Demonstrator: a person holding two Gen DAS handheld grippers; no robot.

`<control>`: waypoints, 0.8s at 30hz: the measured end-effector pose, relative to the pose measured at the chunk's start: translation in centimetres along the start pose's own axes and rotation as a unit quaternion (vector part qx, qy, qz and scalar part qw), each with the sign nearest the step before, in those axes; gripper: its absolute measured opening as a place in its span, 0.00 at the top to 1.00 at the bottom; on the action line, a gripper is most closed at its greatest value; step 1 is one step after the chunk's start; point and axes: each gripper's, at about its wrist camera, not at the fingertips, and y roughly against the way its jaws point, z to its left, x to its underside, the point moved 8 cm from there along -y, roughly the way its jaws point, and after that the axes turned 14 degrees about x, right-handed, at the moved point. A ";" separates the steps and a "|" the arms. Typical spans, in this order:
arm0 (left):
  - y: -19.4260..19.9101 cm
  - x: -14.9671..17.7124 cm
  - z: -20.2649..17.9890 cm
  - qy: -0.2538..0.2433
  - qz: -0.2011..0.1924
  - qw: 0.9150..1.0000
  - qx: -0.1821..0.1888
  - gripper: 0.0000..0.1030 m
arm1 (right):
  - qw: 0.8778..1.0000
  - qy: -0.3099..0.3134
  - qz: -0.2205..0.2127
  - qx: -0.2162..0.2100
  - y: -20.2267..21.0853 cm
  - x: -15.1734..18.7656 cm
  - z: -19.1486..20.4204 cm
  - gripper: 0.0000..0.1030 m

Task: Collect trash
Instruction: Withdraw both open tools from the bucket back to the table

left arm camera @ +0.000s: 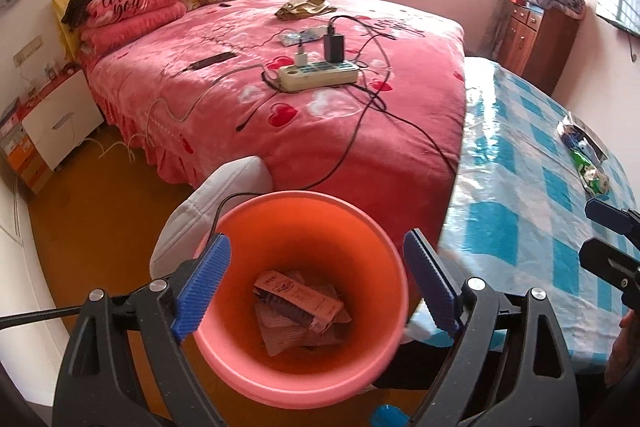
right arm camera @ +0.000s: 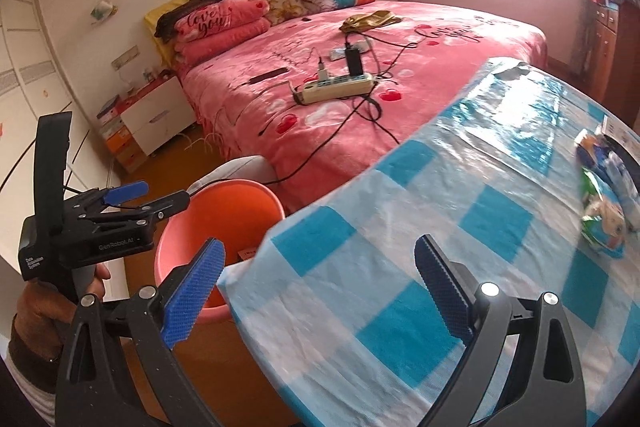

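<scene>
An orange bin stands on the floor beside the table; several brown and pink wrappers lie in its bottom. My left gripper hangs open and empty right above the bin. It also shows in the right wrist view, over the bin. My right gripper is open and empty above the near part of the blue checked table. Green and blue snack wrappers lie on the table at the far right; they also show in the left wrist view.
A pink bed with a power strip, chargers and trailing cables stands behind the bin. A white cushion leans at the bin's far side. A white nightstand is at the left, a wooden cabinet at the back right.
</scene>
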 end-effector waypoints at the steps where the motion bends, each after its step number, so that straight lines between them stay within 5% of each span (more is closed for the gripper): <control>1: 0.0 -0.1 -0.6 -0.006 0.000 1.000 0.000 0.14 | 1.000 -0.004 0.000 0.001 0.1 0.2 -0.4 0.08; 24: -1.3 -2.3 -12.2 -0.121 0.007 0.993 -0.013 0.13 | 0.994 -0.105 -0.025 0.005 2.8 3.0 -9.8 0.08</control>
